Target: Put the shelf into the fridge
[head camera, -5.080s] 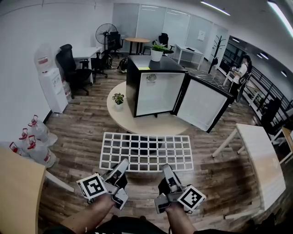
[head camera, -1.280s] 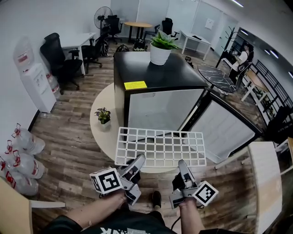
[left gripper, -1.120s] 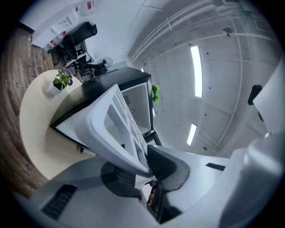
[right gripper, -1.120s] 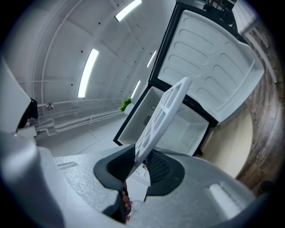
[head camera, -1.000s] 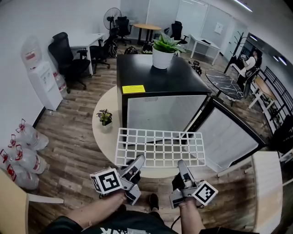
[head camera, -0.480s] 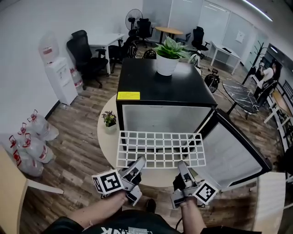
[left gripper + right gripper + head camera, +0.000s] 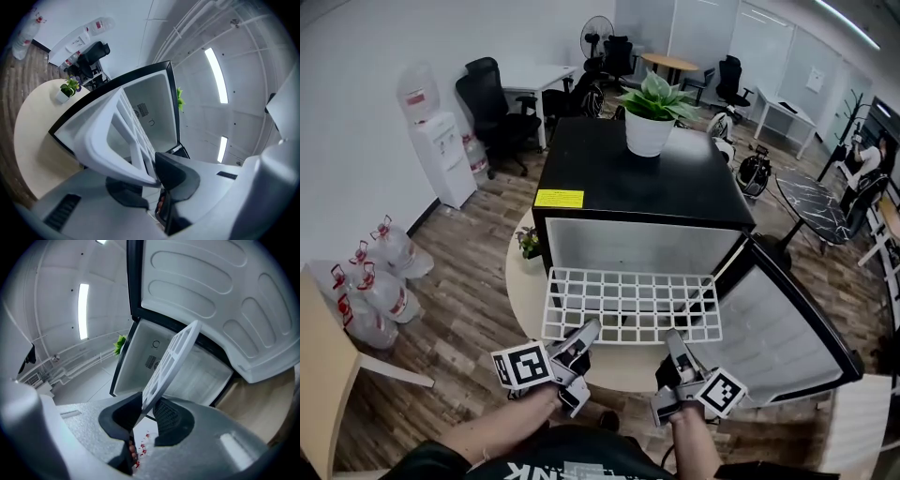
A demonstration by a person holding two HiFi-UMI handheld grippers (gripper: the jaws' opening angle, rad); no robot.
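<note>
Shelf [image 7: 628, 305]: white moulded plastic grid with square cells and a thick rounded rim. It is held roughly level at frame centre, directly in front of the open fridge [image 7: 642, 187]. The far edge is about at the mouth; I cannot tell whether it has crossed.

Left gripper [image 7: 584, 332] and right gripper [image 7: 673, 341] each take the near rim, one toward either corner. Both gripper views show the dark pads pinched tight on the rim. The two-point hold on the near edge probably keeps the wide panel flat and square to the opening, with the far edge free to go in first.

Fridge: black boxy cabinet with a matte top and a pale smooth liner, small vent on the back wall. Door [image 7: 792, 328] is swung wide to lower right, and its white inner panel has rounded moulded ribs. A potted plant [image 7: 652, 117] stands on top, upper centre. The fridge sits on a round pale table [image 7: 520, 281].
</note>
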